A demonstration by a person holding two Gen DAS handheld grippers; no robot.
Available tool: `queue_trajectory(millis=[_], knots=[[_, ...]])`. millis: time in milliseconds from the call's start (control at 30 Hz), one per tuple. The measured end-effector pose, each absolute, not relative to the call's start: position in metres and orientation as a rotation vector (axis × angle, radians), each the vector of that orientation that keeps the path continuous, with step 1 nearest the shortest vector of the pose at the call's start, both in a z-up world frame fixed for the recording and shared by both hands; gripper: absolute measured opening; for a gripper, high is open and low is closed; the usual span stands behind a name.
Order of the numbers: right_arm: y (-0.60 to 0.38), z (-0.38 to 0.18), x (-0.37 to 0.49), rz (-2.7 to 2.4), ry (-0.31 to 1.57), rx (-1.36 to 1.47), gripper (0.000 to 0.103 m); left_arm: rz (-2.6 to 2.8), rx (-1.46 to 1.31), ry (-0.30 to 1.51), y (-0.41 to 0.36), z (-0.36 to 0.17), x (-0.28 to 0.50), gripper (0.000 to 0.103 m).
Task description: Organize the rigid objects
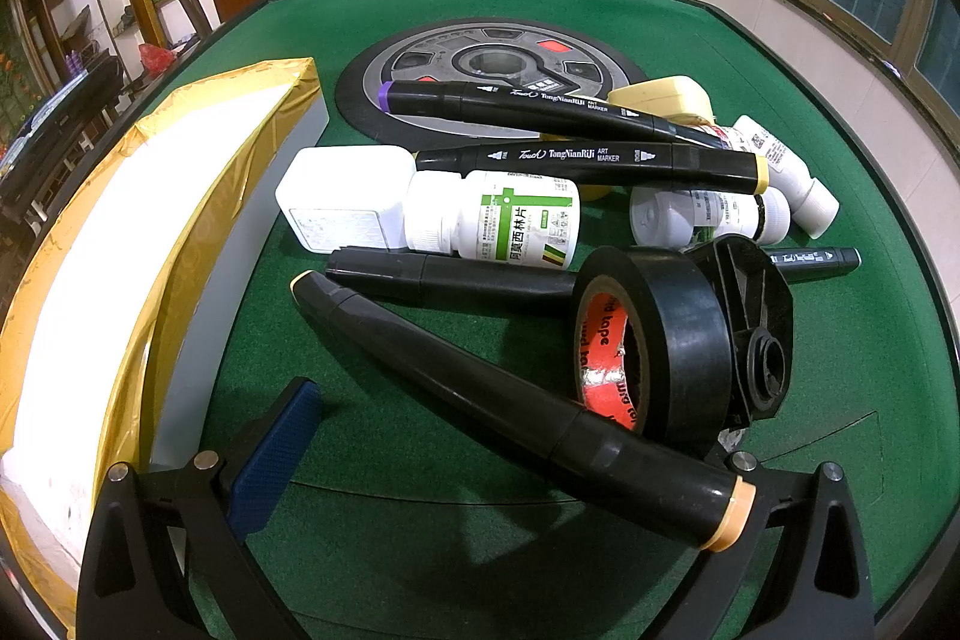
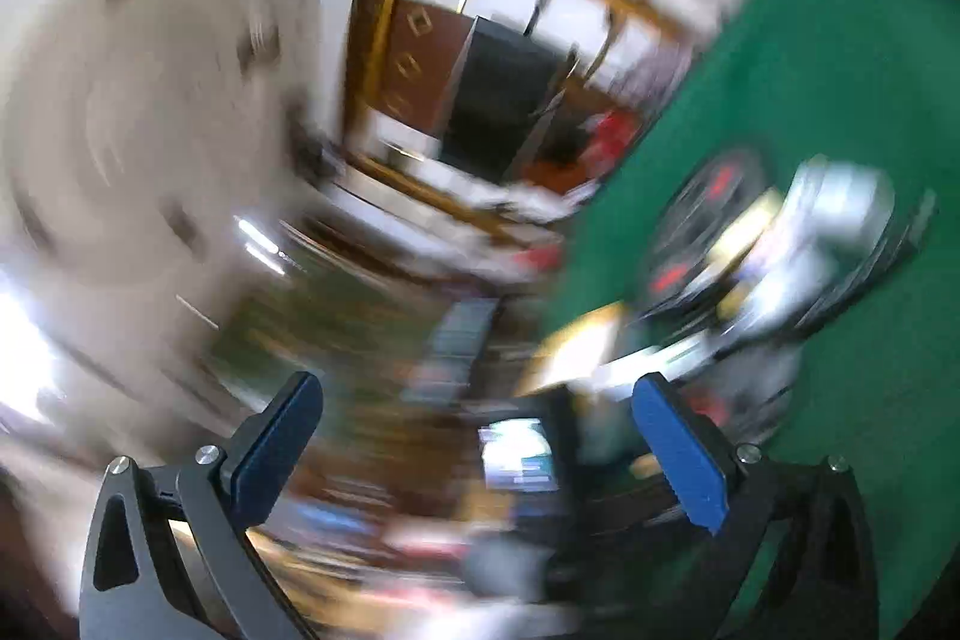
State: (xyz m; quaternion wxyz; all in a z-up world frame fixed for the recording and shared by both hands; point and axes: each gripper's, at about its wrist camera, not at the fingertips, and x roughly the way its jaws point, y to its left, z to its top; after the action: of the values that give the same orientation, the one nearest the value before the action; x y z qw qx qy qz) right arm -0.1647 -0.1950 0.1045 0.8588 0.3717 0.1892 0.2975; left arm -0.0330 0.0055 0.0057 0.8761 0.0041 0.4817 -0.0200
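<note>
In the left wrist view a pile lies on the green table [image 1: 420, 448]: black art markers [image 1: 576, 160], white pill bottles [image 1: 498, 220], a black tape roll [image 1: 654, 340] and a black plastic hub [image 1: 756, 340]. A large black marker with peach caps [image 1: 498, 394] lies diagonally between my left gripper's fingers. My left gripper [image 1: 498, 436] is open around it; the left pad [image 1: 276, 454] is apart from it, and the right finger is hidden behind it. An open white box with gold edging [image 1: 120, 250] stands on the left. My right gripper [image 2: 474, 442] is open and empty, its view strongly blurred.
A round grey and black panel [image 1: 480, 70] sits in the table's middle. Yellow objects [image 1: 660, 100] lie behind the markers. Chairs and a dark screen stand beyond the far edge. In the right wrist view the green table [image 2: 840, 70] and the blurred pile [image 2: 798, 250] are at the right.
</note>
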Motion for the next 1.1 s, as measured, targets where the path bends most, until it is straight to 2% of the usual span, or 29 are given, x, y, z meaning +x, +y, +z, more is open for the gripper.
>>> queue_trajectory(millis=[100,167,267,333,467,533,667,733,867,1100], knots=[[-0.173,0.123,-0.186,0.422,0.331,0.542,0.103,-0.035,0.003,1.005,0.005,0.006,-0.033,0.103],[-0.177,0.119,-0.186,0.378,0.334,0.553,0.103,-0.011,-0.010,1.006,0.005,0.005,-0.031,0.103],[-0.194,0.099,-0.168,0.251,0.469,0.640,0.103,-0.006,-0.011,1.008,0.004,0.006,-0.031,0.103],[-0.197,0.097,-0.168,0.150,0.474,0.559,0.103,-0.003,-0.006,1.009,0.003,0.006,-0.030,0.103],[-0.182,0.113,-0.200,-0.032,0.285,0.315,0.103,0.000,-0.017,1.008,0.004,0.007,-0.029,0.103],[-0.183,0.116,-0.211,-0.011,0.207,0.297,0.103,0.016,-0.024,1.008,0.003,0.007,-0.029,0.103],[-0.199,0.103,-0.174,0.049,0.477,0.369,0.103,-0.028,-0.013,1.011,0.004,0.008,-0.030,0.102],[-0.194,0.100,-0.179,-0.045,0.451,0.295,0.103,-0.086,-0.057,1.002,0.012,0.016,-0.035,0.095],[-0.190,0.107,-0.194,-0.105,0.343,0.197,0.103,-0.189,-0.074,0.935,0.027,0.043,-0.054,0.095],[-0.229,0.084,-0.136,-0.118,0.490,0.302,0.103,-0.323,-0.099,0.865,0.054,0.061,-0.070,0.095]])
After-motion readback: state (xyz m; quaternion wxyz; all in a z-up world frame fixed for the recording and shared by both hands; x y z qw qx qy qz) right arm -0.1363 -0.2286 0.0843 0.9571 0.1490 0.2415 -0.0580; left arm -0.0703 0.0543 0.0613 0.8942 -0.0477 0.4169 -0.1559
